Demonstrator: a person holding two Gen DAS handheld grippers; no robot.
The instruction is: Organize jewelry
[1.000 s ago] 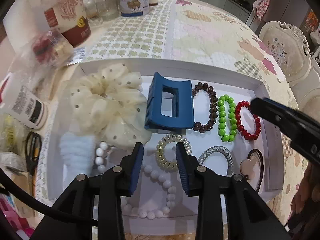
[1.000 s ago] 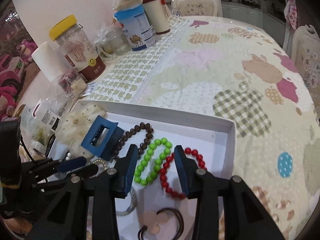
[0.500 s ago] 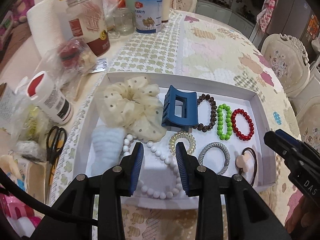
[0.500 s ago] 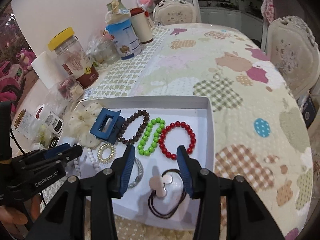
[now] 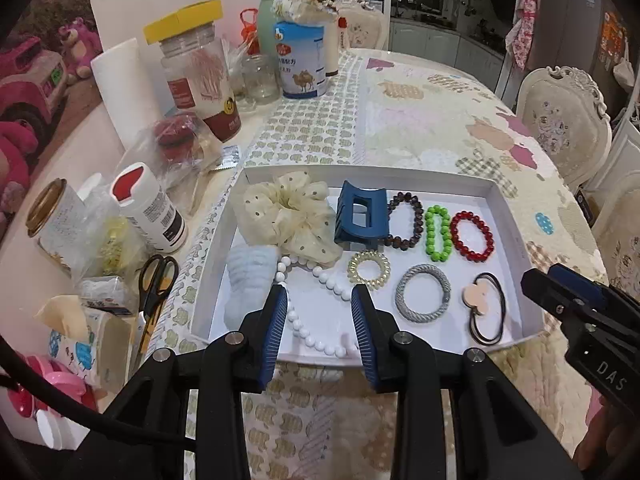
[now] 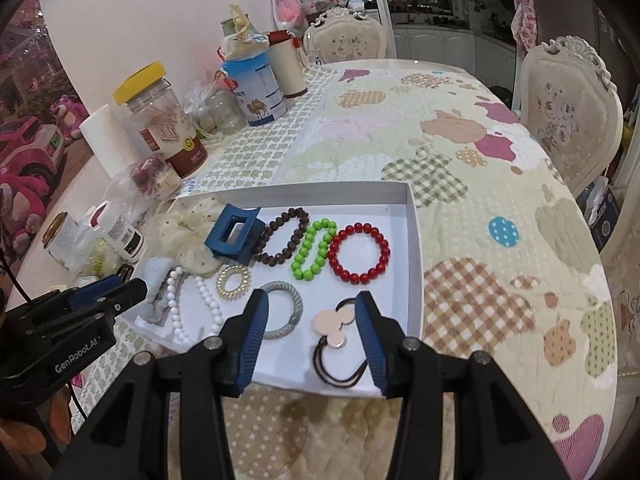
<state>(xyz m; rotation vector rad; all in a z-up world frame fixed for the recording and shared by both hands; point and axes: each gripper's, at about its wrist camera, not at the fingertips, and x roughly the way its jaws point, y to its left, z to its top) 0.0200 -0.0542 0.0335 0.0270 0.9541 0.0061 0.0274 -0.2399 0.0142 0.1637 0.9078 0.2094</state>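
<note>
A white tray on the table holds a cream scrunchie, a blue claw clip, brown, green and red bead bracelets, a gold coil tie, a silver band, a black tie with a pink charm, white pearls and a pale blue scrunchie. My left gripper is open and empty above the tray's near edge. My right gripper is open and empty, over the charm tie and tray.
Jars, a blue tin, a paper roll, bottles, bags and black scissors crowd the table's left side. A patterned quilted cloth covers the table. Cream chairs stand at the right and far end.
Both grippers have pulled back and up from the tray, so the whole tray now shows. Both stay open and empty. The jewelry has not moved.
</note>
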